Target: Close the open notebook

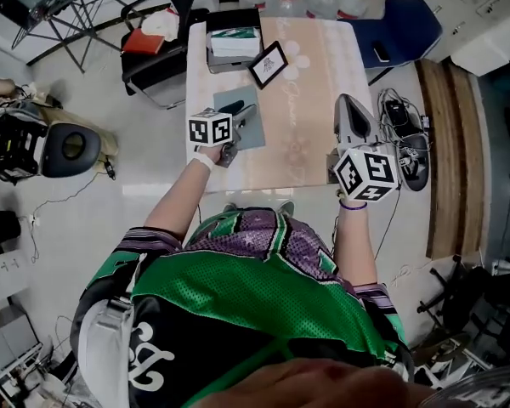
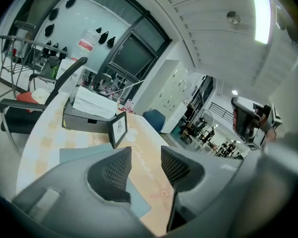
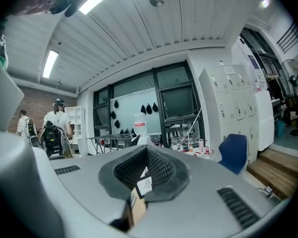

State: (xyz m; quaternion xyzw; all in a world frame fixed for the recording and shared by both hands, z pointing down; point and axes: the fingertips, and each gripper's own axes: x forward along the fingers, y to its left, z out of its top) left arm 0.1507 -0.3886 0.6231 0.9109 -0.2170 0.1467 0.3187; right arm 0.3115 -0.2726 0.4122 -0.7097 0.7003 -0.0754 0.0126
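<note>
Hovering open and empty, my left tongs (image 1: 242, 119) sit directly over the grey-blue notebook (image 1: 257, 136), which lies flat on the bench (image 1: 314, 83) with its long side running up the frame. My right tongs (image 1: 350, 104), pressed together, hang well off to the right.

The long pale-peach table (image 1: 314, 100) has a smooth top with a faint sheen, and the thin grey-blue notebook (image 2: 79, 153) on it looks matt. The left gripper (image 2: 146, 165) is matt grey plastic, its pads (image 2: 114, 170) finely gridded. The pale floor (image 1: 136, 155) is glossy, the brown plank step (image 1: 446, 143) wooden
</note>
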